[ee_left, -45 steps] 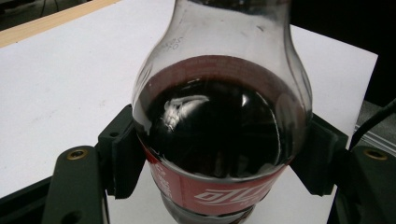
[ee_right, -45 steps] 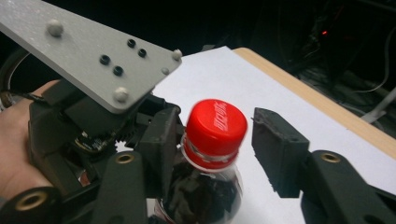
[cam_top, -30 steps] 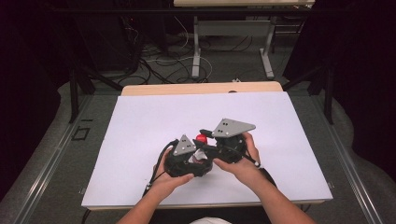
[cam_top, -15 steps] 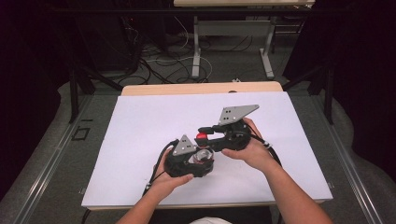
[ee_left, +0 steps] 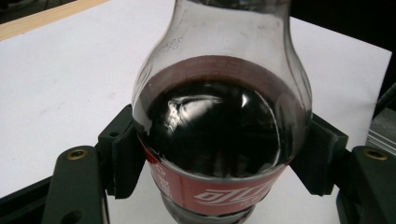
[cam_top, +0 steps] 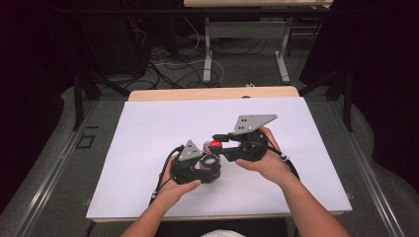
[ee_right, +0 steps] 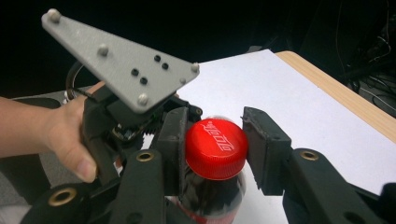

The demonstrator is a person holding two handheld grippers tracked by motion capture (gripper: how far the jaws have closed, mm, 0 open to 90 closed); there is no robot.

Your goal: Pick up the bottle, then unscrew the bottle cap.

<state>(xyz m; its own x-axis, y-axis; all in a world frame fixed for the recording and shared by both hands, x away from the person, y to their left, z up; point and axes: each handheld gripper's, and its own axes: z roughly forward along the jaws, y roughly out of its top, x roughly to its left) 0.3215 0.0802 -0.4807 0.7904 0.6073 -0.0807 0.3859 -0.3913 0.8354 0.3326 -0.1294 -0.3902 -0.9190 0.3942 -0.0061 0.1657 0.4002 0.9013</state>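
Here, left hand-held gripper (ee_left: 219,154) pinching the glossy rounded cola bottle (ee_left: 219,126), right hand-held gripper (ee_right: 215,149) on its ribbed red cap (ee_right: 215,147)

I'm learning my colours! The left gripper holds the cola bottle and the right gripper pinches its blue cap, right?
Almost. The cap is red, not blue, as the right gripper view shows. The rest holds: the left gripper clamps the cola bottle around its body, and the right gripper pinches the cap.

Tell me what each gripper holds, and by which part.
The left gripper clamps the cola bottle by its body, just above the red label. The right gripper grips the bottle's red cap.
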